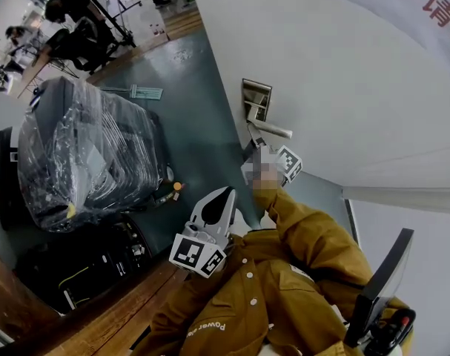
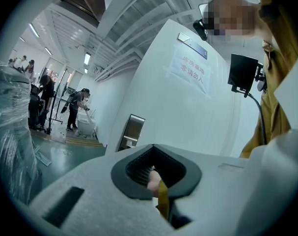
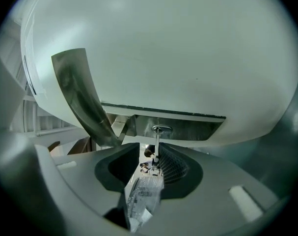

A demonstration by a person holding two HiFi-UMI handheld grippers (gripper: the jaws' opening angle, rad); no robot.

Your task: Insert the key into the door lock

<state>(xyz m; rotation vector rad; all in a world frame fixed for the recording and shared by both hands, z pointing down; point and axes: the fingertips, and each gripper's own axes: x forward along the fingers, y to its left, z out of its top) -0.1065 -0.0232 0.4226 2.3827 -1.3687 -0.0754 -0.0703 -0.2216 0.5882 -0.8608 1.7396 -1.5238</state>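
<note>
The key [image 3: 157,144] sticks in the keyhole of the steel lock plate [image 3: 188,127] on the white door, under the lever handle [image 3: 82,97]. A clear plastic tag [image 3: 145,198] hangs from it. My right gripper [image 3: 149,166] is open, with the key between its pads but not pressed by them. In the head view this gripper [image 1: 254,141] sits right at the lock plate [image 1: 256,99], below the handle [image 1: 273,128]; the key is too small to make out there. My left gripper [image 1: 226,193] is held back near my chest, shut and holding nothing. In its own view [image 2: 157,173] it faces the door from a distance.
A black case wrapped in plastic film [image 1: 84,150] stands on the green floor left of the door. A dark bag [image 1: 84,262] lies near it by a wooden strip. A black panel on a mount [image 1: 380,288] is at my right. People work far back [image 1: 69,28].
</note>
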